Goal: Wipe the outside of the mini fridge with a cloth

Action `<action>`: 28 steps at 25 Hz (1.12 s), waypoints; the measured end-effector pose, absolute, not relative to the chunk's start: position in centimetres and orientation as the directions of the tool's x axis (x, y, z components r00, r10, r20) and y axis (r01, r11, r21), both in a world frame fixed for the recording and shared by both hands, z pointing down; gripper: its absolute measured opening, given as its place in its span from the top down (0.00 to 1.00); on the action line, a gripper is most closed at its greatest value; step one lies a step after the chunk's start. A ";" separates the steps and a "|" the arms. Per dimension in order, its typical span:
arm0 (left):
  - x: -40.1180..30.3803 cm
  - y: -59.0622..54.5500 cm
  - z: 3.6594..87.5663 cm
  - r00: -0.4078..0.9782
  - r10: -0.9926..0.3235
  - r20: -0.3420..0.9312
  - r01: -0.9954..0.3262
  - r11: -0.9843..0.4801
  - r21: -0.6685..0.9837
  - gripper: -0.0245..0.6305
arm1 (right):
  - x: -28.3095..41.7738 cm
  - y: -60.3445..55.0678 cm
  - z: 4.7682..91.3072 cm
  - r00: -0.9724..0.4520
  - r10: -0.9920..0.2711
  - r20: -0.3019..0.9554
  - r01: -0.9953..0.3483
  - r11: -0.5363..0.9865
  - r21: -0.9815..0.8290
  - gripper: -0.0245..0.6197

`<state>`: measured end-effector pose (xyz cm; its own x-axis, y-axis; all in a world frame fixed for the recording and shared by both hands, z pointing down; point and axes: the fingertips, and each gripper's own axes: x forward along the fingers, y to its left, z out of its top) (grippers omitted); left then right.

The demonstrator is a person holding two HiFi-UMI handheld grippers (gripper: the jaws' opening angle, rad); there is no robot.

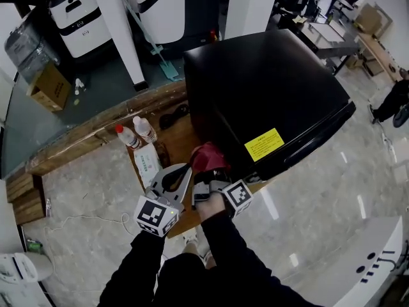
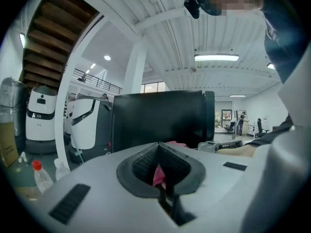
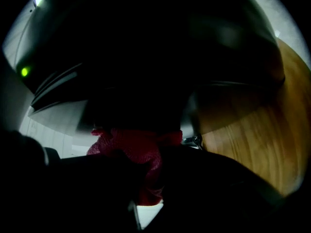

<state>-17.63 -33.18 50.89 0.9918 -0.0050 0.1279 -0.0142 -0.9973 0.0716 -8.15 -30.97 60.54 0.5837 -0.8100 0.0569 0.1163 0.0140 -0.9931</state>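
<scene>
The black mini fridge point(image 1: 268, 88) with a yellow label stands on a wooden table point(image 1: 182, 133). My right gripper point(image 1: 208, 171) is shut on a red cloth point(image 1: 206, 157) and presses it against the fridge's near left side, low down. In the right gripper view the cloth point(image 3: 129, 142) is bunched between the dark jaws, right up against the fridge point(image 3: 146, 47). My left gripper point(image 1: 179, 174) hovers just left of the cloth, its jaws together and holding nothing. In the left gripper view the fridge point(image 2: 160, 118) is ahead, and a bit of cloth point(image 2: 158, 174) shows behind the closed pads.
Two small bottles point(image 1: 128, 136) point(image 1: 144, 128) and a pack of wipes point(image 1: 148, 164) sit on the table left of the grippers. A dark object point(image 1: 174, 116) lies by the fridge. A cardboard box point(image 1: 50, 87) and white machines point(image 1: 73, 18) stand beyond the table.
</scene>
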 end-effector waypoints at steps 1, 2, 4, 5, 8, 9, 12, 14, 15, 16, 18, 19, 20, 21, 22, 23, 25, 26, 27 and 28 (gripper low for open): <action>-17.3 -33.3 52.0 0.990 0.005 0.141 -0.006 -0.997 0.082 0.95 | -8.1 -31.0 61.6 0.584 -0.808 0.079 0.122 -0.009 -0.992 0.83; -17.1 -33.4 53.1 0.988 0.015 0.153 0.001 -0.996 0.095 0.95 | -8.1 -31.0 62.5 0.588 -0.803 0.099 0.127 -0.029 -0.992 0.83; -16.8 -33.7 55.1 0.984 0.033 0.174 0.012 -0.993 0.119 0.95 | -8.0 -30.9 64.4 0.602 -0.790 0.122 0.134 -0.051 -0.990 0.83; -16.6 -33.9 56.0 0.982 0.040 0.184 0.016 -0.992 0.128 0.95 | -7.9 -30.9 65.3 0.609 -0.783 0.127 0.133 -0.057 -0.989 0.83; -16.1 -34.5 58.4 0.975 0.058 0.216 0.027 -0.989 0.146 0.95 | -7.4 -30.9 68.2 0.625 -0.767 0.148 0.139 -0.076 -0.987 0.83; -16.0 -34.6 59.2 0.971 0.066 0.229 0.032 -0.988 0.151 0.95 | -7.4 -30.8 69.3 0.629 -0.761 0.159 0.147 -0.085 -0.985 0.83; -15.5 -34.8 61.8 0.957 0.098 0.272 0.053 -0.985 0.166 0.95 | -7.3 -30.4 72.5 0.641 -0.742 0.194 0.166 -0.112 -0.980 0.83; -15.0 -34.7 63.7 0.948 0.120 0.296 0.069 -0.982 0.178 0.95 | -7.3 -30.1 74.8 0.647 -0.728 0.225 0.187 -0.134 -0.973 0.83; -14.8 -34.7 64.7 0.944 0.128 0.306 0.072 -0.980 0.186 0.95 | -7.3 -29.9 76.0 0.649 -0.721 0.242 0.200 -0.145 -0.969 0.83; -14.6 -34.7 65.7 0.940 0.131 0.314 0.071 -0.978 0.195 0.95 | -7.3 -29.8 77.2 0.652 -0.714 0.257 0.210 -0.156 -0.965 0.83; -14.1 -34.7 67.8 0.931 0.140 0.337 0.066 -0.973 0.222 0.95 | -7.2 -29.5 79.3 0.657 -0.701 0.278 0.220 -0.175 -0.960 0.83; -13.9 -34.5 68.6 0.926 0.150 0.347 0.068 -0.969 0.236 0.95 | -7.2 -29.4 80.3 0.658 -0.697 0.287 0.221 -0.186 -0.957 0.83; -13.7 -34.2 69.2 0.920 0.164 0.356 0.077 -0.966 0.246 0.95 | -7.2 -29.2 81.0 0.658 -0.693 0.297 0.222 -0.199 -0.955 0.83; -13.6 -33.9 69.7 0.914 0.181 0.363 0.090 -0.963 0.254 0.95 | -7.2 -29.1 81.7 0.656 -0.689 0.308 0.224 -0.213 -0.951 0.83; -13.5 -33.5 70.0 0.908 0.199 0.369 0.104 -0.960 0.260 0.95 | -7.3 -28.9 82.3 0.654 -0.684 0.322 0.228 -0.228 -0.947 0.83; -13.5 -33.2 70.2 0.902 0.214 0.374 0.117 -0.957 0.265 0.95 | -7.4 -28.7 82.8 0.652 -0.679 0.338 0.235 -0.243 -0.941 0.83; -13.5 -32.8 70.7 0.894 0.237 0.380 0.135 -0.951 0.277 0.95 | -7.5 -28.5 83.9 0.649 -0.665 0.369 0.252 -0.270 -0.929 0.82; -13.4 -32.8 70.8 0.891 0.246 0.381 0.142 -0.949 0.281 0.95 | -7.4 -28.4 84.4 0.647 -0.661 0.380 0.253 -0.284 -0.925 0.82; -13.4 -32.7 71.0 0.889 0.254 0.382 0.149 -0.947 0.284 0.95 | -7.3 -28.4 84.7 0.646 -0.660 0.384 0.244 -0.298 -0.923 0.82; -13.4 -32.6 71.0 0.887 0.261 0.380 0.156 -0.946 0.285 0.95 | -7.2 -28.4 84.9 0.642 -0.665 0.382 0.224 -0.314 -0.923 0.82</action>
